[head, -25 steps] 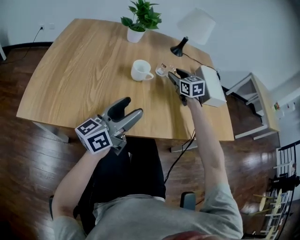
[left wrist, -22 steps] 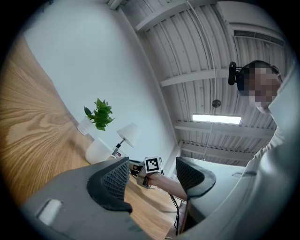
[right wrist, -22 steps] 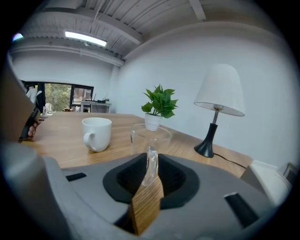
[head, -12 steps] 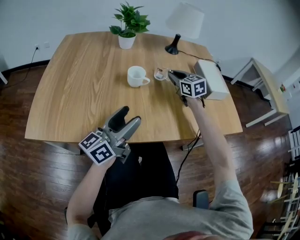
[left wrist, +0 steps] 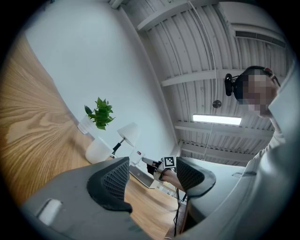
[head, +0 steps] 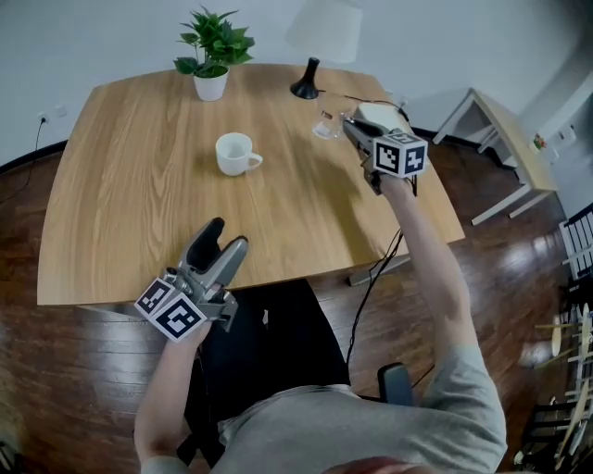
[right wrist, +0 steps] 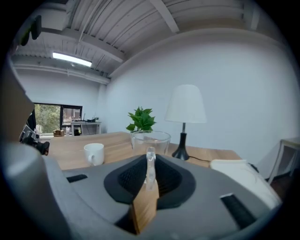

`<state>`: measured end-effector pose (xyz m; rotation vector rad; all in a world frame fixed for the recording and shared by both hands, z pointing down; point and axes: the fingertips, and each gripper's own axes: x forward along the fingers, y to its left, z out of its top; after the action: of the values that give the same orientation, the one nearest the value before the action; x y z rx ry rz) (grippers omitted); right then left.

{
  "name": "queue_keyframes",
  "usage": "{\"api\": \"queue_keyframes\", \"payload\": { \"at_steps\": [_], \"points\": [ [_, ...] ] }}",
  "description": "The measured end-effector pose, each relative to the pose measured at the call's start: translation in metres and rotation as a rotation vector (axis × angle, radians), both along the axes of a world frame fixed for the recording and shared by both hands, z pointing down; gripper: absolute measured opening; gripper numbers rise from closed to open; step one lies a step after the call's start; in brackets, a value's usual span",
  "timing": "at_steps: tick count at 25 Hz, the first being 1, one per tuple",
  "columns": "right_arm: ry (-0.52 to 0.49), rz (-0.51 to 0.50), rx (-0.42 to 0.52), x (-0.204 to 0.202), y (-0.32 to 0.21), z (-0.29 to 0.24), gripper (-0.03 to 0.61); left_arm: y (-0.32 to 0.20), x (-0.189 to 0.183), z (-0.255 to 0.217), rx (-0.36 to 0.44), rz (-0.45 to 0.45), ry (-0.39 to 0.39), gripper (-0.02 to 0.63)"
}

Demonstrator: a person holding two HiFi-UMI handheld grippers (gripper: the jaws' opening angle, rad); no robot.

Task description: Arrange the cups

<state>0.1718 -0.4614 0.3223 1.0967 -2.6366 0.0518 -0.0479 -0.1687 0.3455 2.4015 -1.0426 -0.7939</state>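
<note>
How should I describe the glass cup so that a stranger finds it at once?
Start at the wooden table and go to its far right side, near the white lamp. The glass cup sits in the right gripper, pinched by its handle. Unlike the white mug, it is transparent.
</note>
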Motion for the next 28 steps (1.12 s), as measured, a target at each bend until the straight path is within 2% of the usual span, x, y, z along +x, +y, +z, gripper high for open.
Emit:
{"api": "queue_keyframes", "payload": {
  "at_steps": [3, 8, 11, 20, 28],
  "points": [
    [0.020, 0.091, 0.031, 0.048, -0.020, -0.020, 0.061, 0.001, -0.003, 0.001, -0.006, -0.002, -0.001, 0.307],
    [0.031, 0.260, 0.011, 0.134, -0.049, -0.029, 0.060, 0.000, -0.002, 0.000, -0.008, -0.004, -0.008, 0.307],
    [0.035, 0.334, -0.007, 0.172, -0.057, -0.025, 0.060, 0.000, -0.001, 0.001, -0.007, -0.003, -0.010, 0.307],
    [0.040, 0.374, -0.018, 0.195, -0.068, -0.013, 0.060, 0.000, 0.000, 0.002, 0.000, -0.004, -0.013, 0.307],
    [0.050, 0.431, -0.018, 0.211, -0.100, -0.002, 0.060, 0.000, 0.001, 0.002, -0.001, -0.002, -0.013, 0.307]
  ]
}}
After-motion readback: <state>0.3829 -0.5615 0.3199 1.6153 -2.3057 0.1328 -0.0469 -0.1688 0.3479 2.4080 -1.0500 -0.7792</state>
